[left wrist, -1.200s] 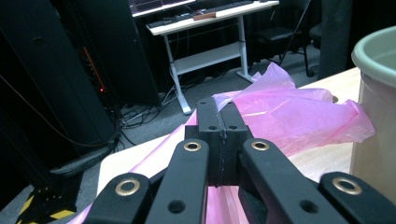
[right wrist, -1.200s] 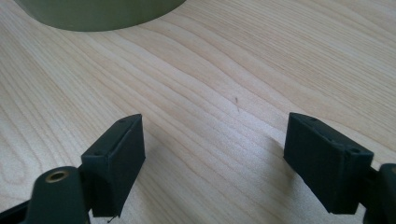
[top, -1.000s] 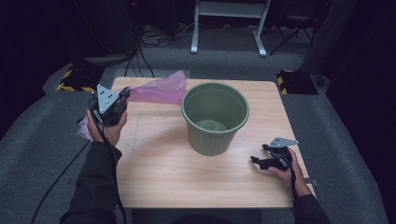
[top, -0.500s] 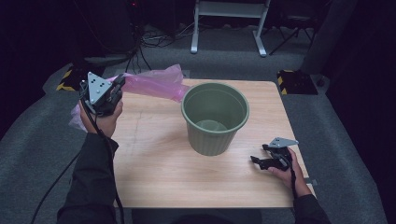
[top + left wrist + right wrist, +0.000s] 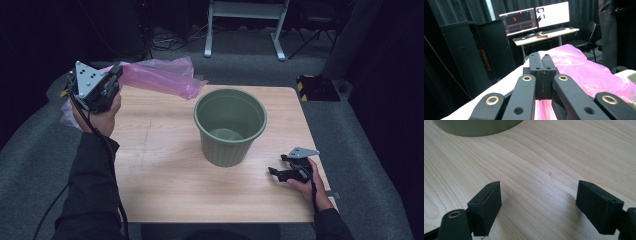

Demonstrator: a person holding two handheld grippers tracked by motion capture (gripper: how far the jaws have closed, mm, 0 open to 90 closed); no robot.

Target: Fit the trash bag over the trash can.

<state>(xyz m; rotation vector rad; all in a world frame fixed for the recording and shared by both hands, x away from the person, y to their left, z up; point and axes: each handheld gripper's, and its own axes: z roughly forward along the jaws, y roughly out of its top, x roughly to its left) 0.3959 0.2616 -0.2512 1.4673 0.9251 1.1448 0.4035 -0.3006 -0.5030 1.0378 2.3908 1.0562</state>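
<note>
Left gripper [image 5: 112, 80] is clenched on the pink plastic bag [image 5: 160, 77]. In my left gripper view the jaws are pressed together with the thin pink film pinched in the seam between them [image 5: 541, 75], and the bag [image 5: 584, 72] billows out to the right of them. From the high view I've got that gripper held up in the air over the far left corner of the tabletop [image 5: 150, 165]. The bag hangs off it and stretches right toward the green bucket [image 5: 230, 125], its free end just short of the bucket rim. A bit more pink shows below my left hand [image 5: 97, 112] at the tabletop's left edge; can't tell whether that part touches the wood.

Bucket stands upright near the middle of the tabletop, mouth open, looks empty from above.

Right gripper [image 5: 274, 172] is released: jaws wide apart in the right gripper view [image 5: 537, 202], bare wood grain between them. It sits low at the near right of the tabletop, held by my right hand [image 5: 305, 182], jaws pointing left toward the base of the bucket [image 5: 476, 127], near it but clear of it.

Behind the tabletop in the left gripper view: a desk with monitors [image 5: 535, 18] against black curtains.
</note>
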